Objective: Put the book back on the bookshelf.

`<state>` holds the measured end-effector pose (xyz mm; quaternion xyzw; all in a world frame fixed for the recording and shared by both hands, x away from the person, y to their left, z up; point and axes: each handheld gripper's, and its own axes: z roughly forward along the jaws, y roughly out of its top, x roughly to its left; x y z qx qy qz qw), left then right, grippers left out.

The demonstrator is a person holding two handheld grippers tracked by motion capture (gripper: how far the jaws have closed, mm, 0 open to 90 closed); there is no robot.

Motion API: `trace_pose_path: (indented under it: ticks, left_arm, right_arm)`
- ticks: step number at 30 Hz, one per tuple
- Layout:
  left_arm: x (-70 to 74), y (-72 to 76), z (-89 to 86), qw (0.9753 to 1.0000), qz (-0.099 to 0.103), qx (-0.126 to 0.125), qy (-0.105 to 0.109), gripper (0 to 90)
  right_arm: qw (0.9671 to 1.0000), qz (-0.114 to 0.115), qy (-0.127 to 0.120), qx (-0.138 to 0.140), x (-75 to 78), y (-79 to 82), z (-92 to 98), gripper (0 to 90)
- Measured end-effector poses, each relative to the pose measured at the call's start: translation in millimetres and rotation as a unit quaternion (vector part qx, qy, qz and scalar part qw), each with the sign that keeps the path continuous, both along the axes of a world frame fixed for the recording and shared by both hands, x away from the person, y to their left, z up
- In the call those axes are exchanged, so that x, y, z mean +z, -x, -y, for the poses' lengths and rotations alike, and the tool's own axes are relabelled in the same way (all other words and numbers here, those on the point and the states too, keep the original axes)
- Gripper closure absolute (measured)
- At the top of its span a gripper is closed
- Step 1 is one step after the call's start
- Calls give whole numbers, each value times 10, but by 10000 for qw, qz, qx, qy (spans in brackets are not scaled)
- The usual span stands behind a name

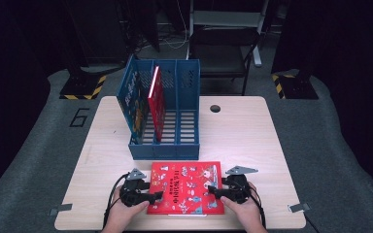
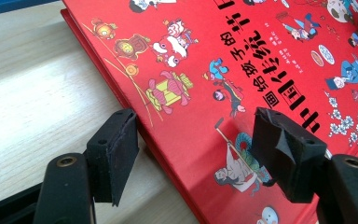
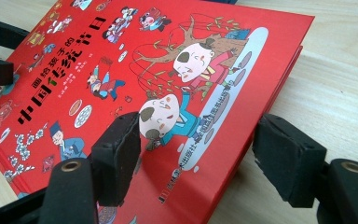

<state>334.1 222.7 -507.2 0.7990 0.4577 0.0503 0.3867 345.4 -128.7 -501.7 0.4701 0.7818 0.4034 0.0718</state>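
**Both jaws spread at the red book's edges**

While the red book (image 1: 185, 188) lay flat at six o'clock on the pale wood desk (image 1: 243, 131), my left gripper (image 1: 156, 196) and right gripper (image 1: 212, 191) straddled its side edges, jaws released. Its glossy hard cover might have slipped between my rubbery pads, I judged, before reaching the blue slatted file rack (image 1: 187, 121).
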Motion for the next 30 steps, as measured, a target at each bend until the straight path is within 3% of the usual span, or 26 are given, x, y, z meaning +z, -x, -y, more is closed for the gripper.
trace_pose_path:
  ticks: [15, 26, 30]
  left_arm:
    - [3, -31, -191, 9994, -11, 348, 15, 322]
    - [4, -61, -253, 9991, -78, 406, 28, 322]
    - [-4, -85, -274, 9985, -5, 544, 48, 323]
  right_arm:
    - [9994, 96, 126, 302, -28, -75, -207, 319]
    - [9994, 101, 87, 334, -31, -139, -267, 318]
    - [9992, 145, 74, 372, -40, -166, -299, 318]
